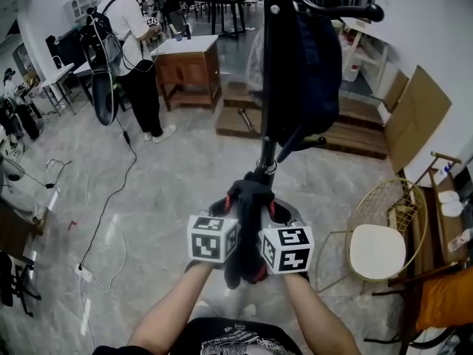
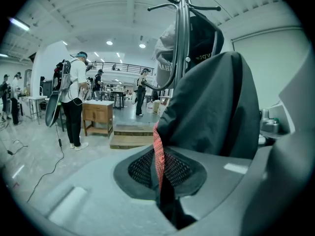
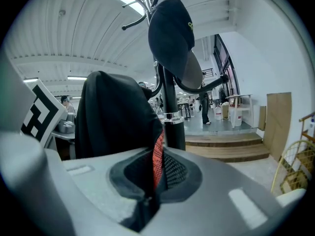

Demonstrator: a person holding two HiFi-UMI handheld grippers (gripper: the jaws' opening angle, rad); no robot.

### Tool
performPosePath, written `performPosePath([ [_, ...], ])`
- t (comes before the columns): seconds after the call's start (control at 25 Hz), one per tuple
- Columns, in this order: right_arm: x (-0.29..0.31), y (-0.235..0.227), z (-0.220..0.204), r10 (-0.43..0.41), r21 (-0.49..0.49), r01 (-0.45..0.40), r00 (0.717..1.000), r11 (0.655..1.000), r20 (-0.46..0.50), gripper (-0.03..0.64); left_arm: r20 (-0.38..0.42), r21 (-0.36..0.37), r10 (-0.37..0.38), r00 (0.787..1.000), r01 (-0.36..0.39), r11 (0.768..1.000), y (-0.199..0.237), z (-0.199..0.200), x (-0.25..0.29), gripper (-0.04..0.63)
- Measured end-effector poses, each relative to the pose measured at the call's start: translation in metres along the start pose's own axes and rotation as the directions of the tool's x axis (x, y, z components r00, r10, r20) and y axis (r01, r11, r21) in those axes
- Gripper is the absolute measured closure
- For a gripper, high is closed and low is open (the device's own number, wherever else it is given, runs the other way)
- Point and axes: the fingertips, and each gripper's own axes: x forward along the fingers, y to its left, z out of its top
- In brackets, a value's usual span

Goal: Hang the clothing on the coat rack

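Note:
A black garment with a red edge [image 1: 247, 207] is bunched between my two grippers, just in front of the black coat rack pole [image 1: 267, 87]. My left gripper [image 1: 220, 226] and right gripper [image 1: 275, 229] sit side by side, each shut on the fabric. In the left gripper view the garment [image 2: 216, 107] rises out of the shut jaws of the left gripper [image 2: 160, 181]. In the right gripper view the cloth [image 3: 115, 117] stands up from the right gripper [image 3: 150, 181]. A dark cap [image 3: 170, 33] and a dark bag-like item [image 1: 314, 65] hang on the rack's hooks.
A gold wire chair with a white cushion [image 1: 377, 248] stands to the right. Low wooden platforms [image 1: 355, 128] lie behind the rack, with a leaning cardboard sheet [image 1: 415, 115]. A wooden desk [image 1: 188, 69] and a standing person [image 1: 137, 50] are at far left; cables [image 1: 111, 220] trail on the floor.

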Motion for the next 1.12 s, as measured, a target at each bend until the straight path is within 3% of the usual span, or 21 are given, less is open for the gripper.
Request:
performPosePath([
  [0.4, 0.0, 0.007, -0.004, -0.012, 0.027, 0.012, 1.0, 1.0, 0.002, 0.595, -0.017, 0.015, -0.024, 1.0, 0.024, 1.0, -0.003, -0.005, -0.005, 0.569],
  [1.12, -0.009, 0.007, -0.008, -0.108, -0.017, 0.108, 0.994, 0.994, -0.014, 0.575, -0.04, 0.033, -0.101, 0.994, 0.103, 0.994, -0.007, -0.012, -0.01, 0.558],
])
